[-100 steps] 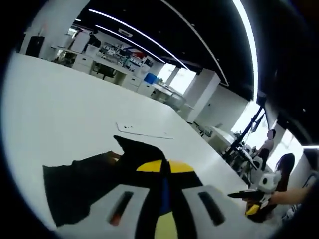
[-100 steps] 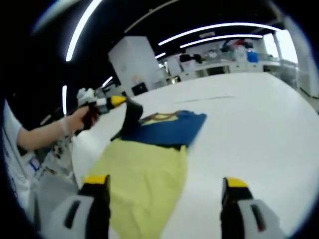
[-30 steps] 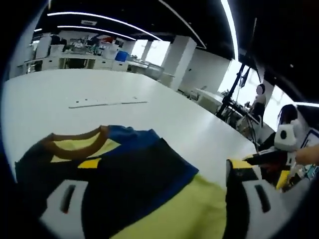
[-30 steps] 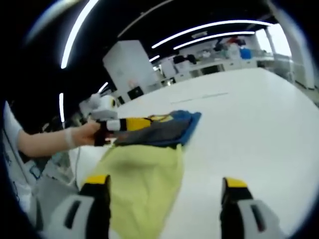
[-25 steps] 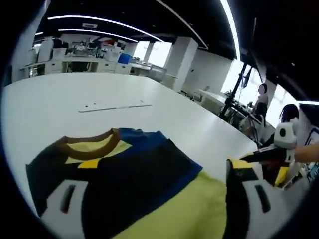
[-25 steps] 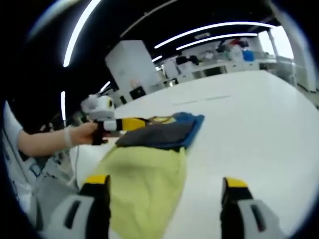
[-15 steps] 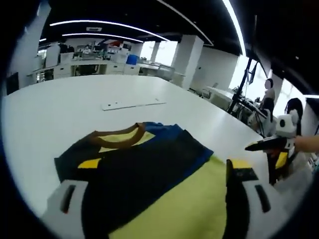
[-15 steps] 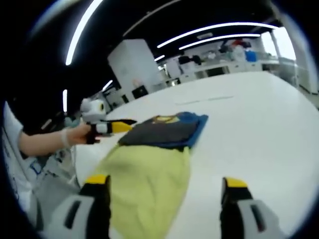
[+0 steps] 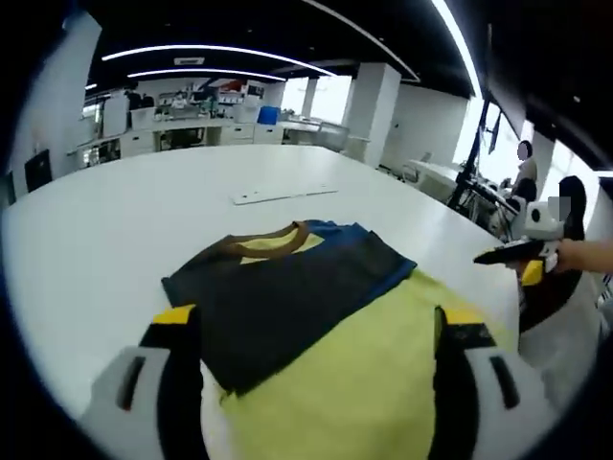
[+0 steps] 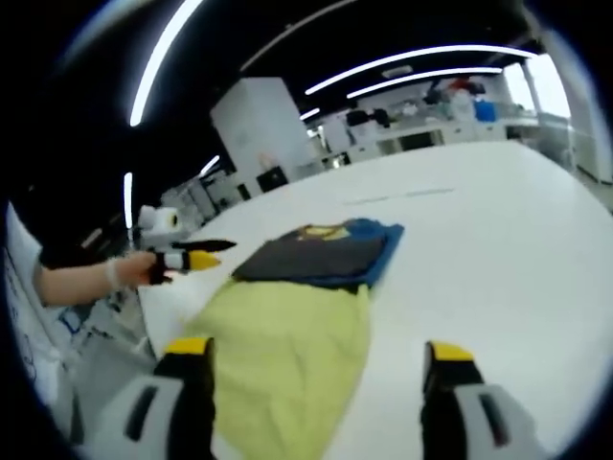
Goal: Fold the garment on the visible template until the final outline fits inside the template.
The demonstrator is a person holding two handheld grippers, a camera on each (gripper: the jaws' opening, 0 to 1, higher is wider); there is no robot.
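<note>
Table (image 9: 86, 249): garment (image 9: 316, 316) past (prob. clear) L gripper (image 9: 311, 331)

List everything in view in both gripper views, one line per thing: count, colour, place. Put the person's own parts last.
garment: one, yellow lower part with a dark grey, blue and yellow folded upper part and a brown collar, lying on the table near its edge; also in the right gripper view.
table: one, white, large, under the garment.
flat strip: one, white, on the table beyond the collar.
cabinets: a row, white, far background; what stands on them is too small to tell.
left gripper: one, white with yellow tips, jaws open, above the garment's near part.
right gripper: one, white with yellow tips, jaws open.
hand: one, holding the left gripper off the table's edge.
</note>
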